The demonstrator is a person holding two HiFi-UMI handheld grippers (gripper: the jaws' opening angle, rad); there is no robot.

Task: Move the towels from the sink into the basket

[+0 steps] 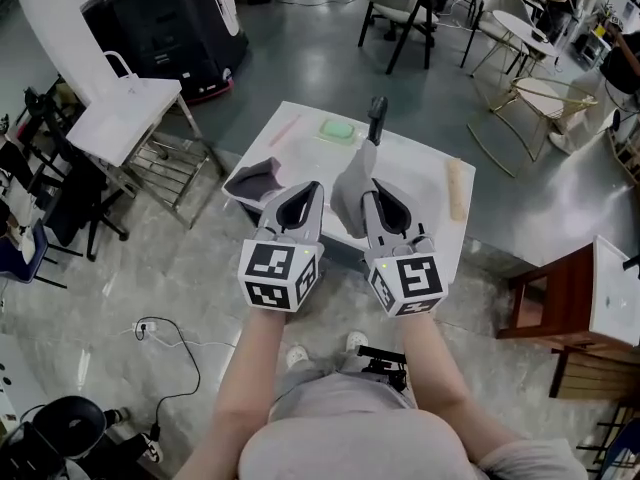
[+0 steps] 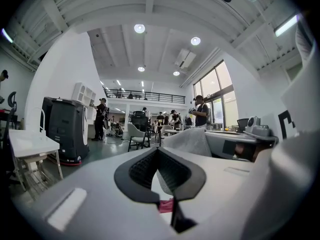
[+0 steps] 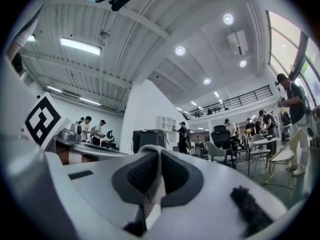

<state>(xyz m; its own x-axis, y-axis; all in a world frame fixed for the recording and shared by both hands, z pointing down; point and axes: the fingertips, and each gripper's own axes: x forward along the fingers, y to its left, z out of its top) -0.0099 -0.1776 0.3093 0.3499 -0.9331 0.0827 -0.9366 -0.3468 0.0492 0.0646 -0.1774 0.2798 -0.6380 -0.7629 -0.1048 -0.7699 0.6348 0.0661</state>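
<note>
1. A grey towel is clamped between the jaws of the right gripper, over the table.
2. The jaws of the left gripper are pressed together, with nothing held.
3. Only black-and-white square markers are carried on the cubes.

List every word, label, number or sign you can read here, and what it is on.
None can be read. The left tongs and right tongs carry only black-and-white square marker patterns, not text; no other print is legible.

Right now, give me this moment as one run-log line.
left claw: shut | right claw: shut on grey towel | grey tub: at white table's left edge
</note>
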